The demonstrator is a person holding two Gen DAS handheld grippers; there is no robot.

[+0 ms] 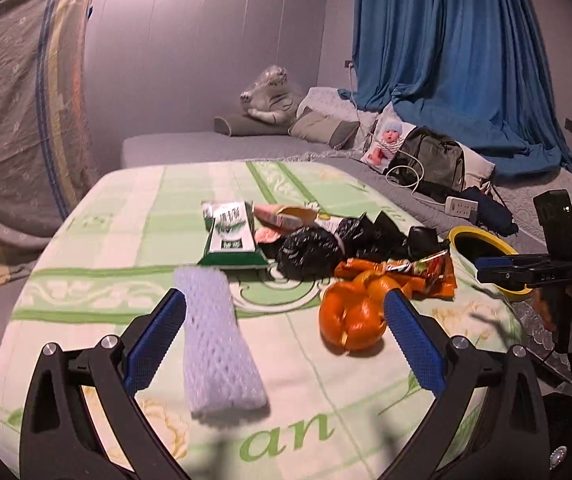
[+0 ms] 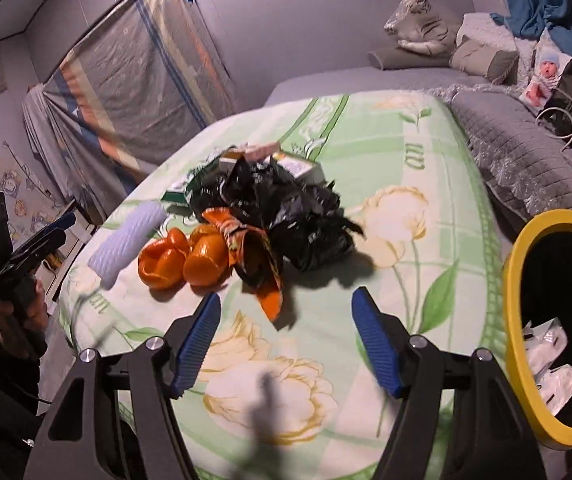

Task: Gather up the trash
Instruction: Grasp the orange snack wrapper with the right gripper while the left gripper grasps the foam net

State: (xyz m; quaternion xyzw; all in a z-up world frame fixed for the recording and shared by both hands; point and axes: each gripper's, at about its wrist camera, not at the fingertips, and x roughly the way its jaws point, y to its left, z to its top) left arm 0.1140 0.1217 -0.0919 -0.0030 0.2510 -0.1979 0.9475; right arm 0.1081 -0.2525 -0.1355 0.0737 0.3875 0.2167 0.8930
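The left gripper [image 1: 285, 336] stands wide open and holds nothing, its blue pads hanging above a table covered with a green flowered cloth [image 1: 134, 240]. In the left wrist view a white foam net sleeve [image 1: 216, 344] lies in the lower centre of the frame, between the two fingers and close beside the left pad [image 1: 154, 344]; whether it touches that pad cannot be told. An orange peel [image 1: 351, 320] lies just inside the right pad, at centre right. Above these, across the middle of the frame, sits the rest of the rubbish: a green and white packet [image 1: 230, 236], a crumpled black plastic bag [image 1: 309, 250] and an orange snack wrapper [image 1: 405, 274], all bunched together. A yellow-rimmed bin [image 1: 481, 240] stands at the right edge of the table. The right gripper [image 2: 286, 338] is likewise fully open and empty. In the right wrist view the heap lies in the upper centre, beyond the fingertips and apart from them: the black bag [image 2: 286, 208], the snack wrapper [image 2: 258, 256], the orange peel [image 2: 184, 258] and the foam sleeve [image 2: 128, 236] to its left. The bin [image 2: 519, 312] fills the right side of that frame, with white scraps [image 2: 549, 356] inside it.
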